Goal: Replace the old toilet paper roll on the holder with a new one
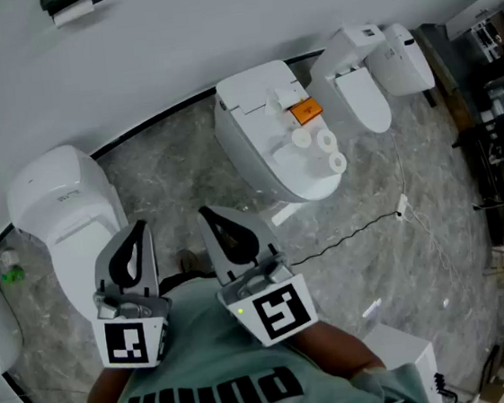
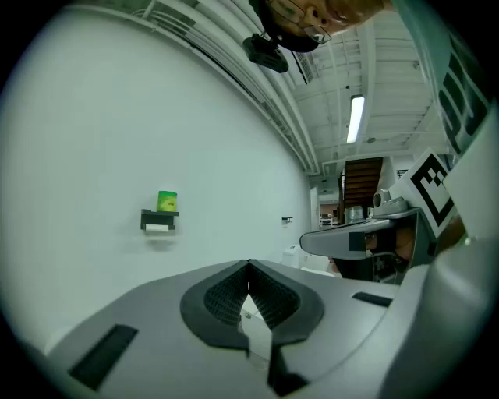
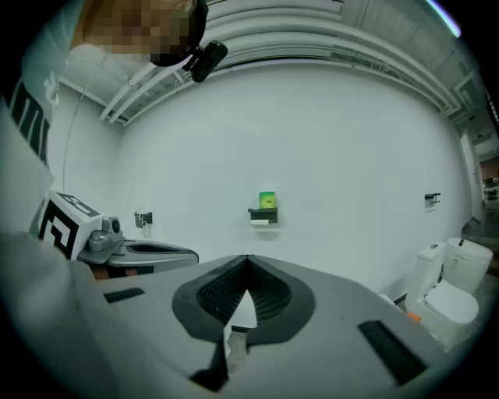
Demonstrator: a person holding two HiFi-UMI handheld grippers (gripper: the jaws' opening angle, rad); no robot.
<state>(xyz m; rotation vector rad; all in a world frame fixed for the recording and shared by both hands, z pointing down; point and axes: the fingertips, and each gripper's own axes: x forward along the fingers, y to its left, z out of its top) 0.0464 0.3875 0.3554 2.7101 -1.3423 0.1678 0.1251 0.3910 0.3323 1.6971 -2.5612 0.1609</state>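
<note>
The black wall holder point(image 2: 158, 222) carries a white roll underneath and a green can point(image 2: 167, 201) on top. It shows far off in the right gripper view too, the holder point(image 3: 263, 216) straight ahead, and at the top left of the head view as the holder point(image 1: 76, 4). Three new white rolls point(image 1: 323, 147) lie on the lid of the middle toilet point(image 1: 259, 141), beside an orange packet point(image 1: 305, 110). My left gripper point(image 1: 137, 225) point(image 2: 249, 265) and right gripper point(image 1: 206, 212) point(image 3: 248, 259) are held side by side at the person's chest, both shut and empty, far from holder and rolls.
A white toilet point(image 1: 63, 208) stands at the left, and two more toilets point(image 1: 373, 74) at the back right. A black cable point(image 1: 355, 229) runs over the grey marble floor. A white box point(image 1: 400, 351) sits at the lower right, and dark shelving point(image 1: 501, 122) along the right edge.
</note>
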